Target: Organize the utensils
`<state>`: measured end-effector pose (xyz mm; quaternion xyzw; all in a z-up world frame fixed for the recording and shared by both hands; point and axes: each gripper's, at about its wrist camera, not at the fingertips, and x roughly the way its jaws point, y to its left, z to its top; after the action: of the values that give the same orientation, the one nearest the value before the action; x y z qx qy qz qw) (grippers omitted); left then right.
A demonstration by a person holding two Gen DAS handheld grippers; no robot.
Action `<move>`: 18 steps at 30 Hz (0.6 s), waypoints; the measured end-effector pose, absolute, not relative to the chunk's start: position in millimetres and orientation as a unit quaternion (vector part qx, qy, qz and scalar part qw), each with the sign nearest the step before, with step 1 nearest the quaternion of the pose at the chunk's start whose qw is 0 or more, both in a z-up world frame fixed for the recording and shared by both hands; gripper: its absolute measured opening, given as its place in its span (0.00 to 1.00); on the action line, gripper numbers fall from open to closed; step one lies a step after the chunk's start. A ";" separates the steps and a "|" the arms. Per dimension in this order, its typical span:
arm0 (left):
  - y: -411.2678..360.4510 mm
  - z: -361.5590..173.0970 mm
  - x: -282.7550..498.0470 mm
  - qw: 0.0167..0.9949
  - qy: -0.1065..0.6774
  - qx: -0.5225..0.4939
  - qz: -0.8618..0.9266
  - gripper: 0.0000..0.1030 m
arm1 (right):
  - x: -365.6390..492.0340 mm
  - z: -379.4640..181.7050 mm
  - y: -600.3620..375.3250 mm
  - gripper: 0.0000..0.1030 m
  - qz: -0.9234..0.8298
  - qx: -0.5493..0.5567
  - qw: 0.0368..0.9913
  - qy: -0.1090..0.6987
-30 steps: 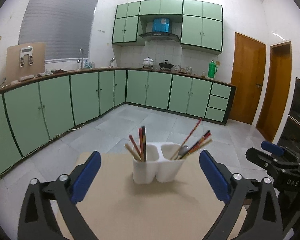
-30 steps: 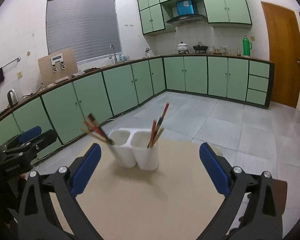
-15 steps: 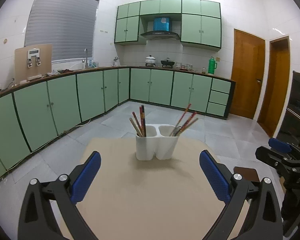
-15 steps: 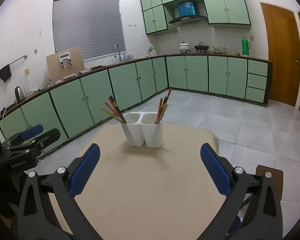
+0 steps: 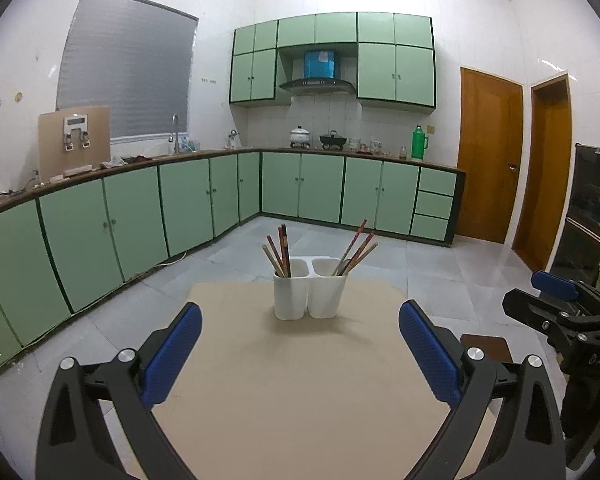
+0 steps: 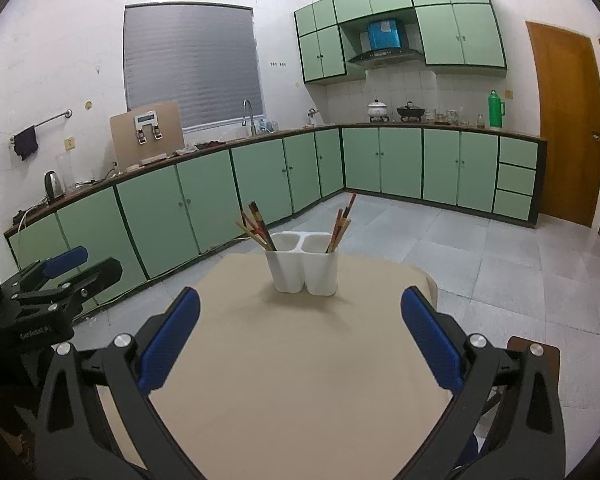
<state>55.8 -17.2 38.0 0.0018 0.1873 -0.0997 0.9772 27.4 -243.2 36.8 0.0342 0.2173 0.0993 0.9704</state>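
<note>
A white two-compartment utensil holder (image 5: pixel 310 294) stands upright at the far end of a beige table (image 5: pixel 300 380); it also shows in the right wrist view (image 6: pixel 305 266). Several chopsticks (image 5: pixel 280 248) lean in its left cup and several more (image 5: pixel 356 246) in its right cup, with a spoon among them. My left gripper (image 5: pixel 300 344) is open and empty, well short of the holder. My right gripper (image 6: pixel 300 336) is open and empty, also well back from it. Each gripper shows at the edge of the other's view.
Green kitchen cabinets (image 5: pixel 140 216) run along the left and back walls around a tiled floor. Two wooden doors (image 5: pixel 488 156) stand at the right. A brown stool (image 6: pixel 534 354) sits beside the table's right side.
Both grippers have drawn back and risen away from the holder, which now looks smaller and farther off. Both stayed open and empty.
</note>
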 end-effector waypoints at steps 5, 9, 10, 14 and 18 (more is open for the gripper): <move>-13.5 41.5 43.9 0.978 0.182 0.000 -0.098 0.94 | 20.2 39.9 -239.4 0.95 0.100 0.030 0.971 0.214; -11.7 43.5 37.9 0.979 0.181 0.001 -0.096 0.94 | 15.9 40.9 -238.4 0.95 0.098 0.027 0.972 0.211; -11.4 44.3 37.0 0.979 0.180 0.002 -0.096 0.94 | 15.5 41.0 -238.0 0.95 0.098 0.027 0.972 0.211; -10.1 45.7 36.5 0.980 0.177 0.004 -0.095 0.94 | 13.9 42.2 -236.2 0.95 0.098 0.026 0.973 0.209; -9.7 45.7 34.8 0.980 0.175 0.005 -0.094 0.94 | 13.3 43.0 -233.0 0.95 0.099 0.023 0.973 0.208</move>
<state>34.8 -9.7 45.7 0.0049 0.1749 -0.0936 0.9801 13.3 -233.0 43.0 0.0234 0.2083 0.0995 0.9727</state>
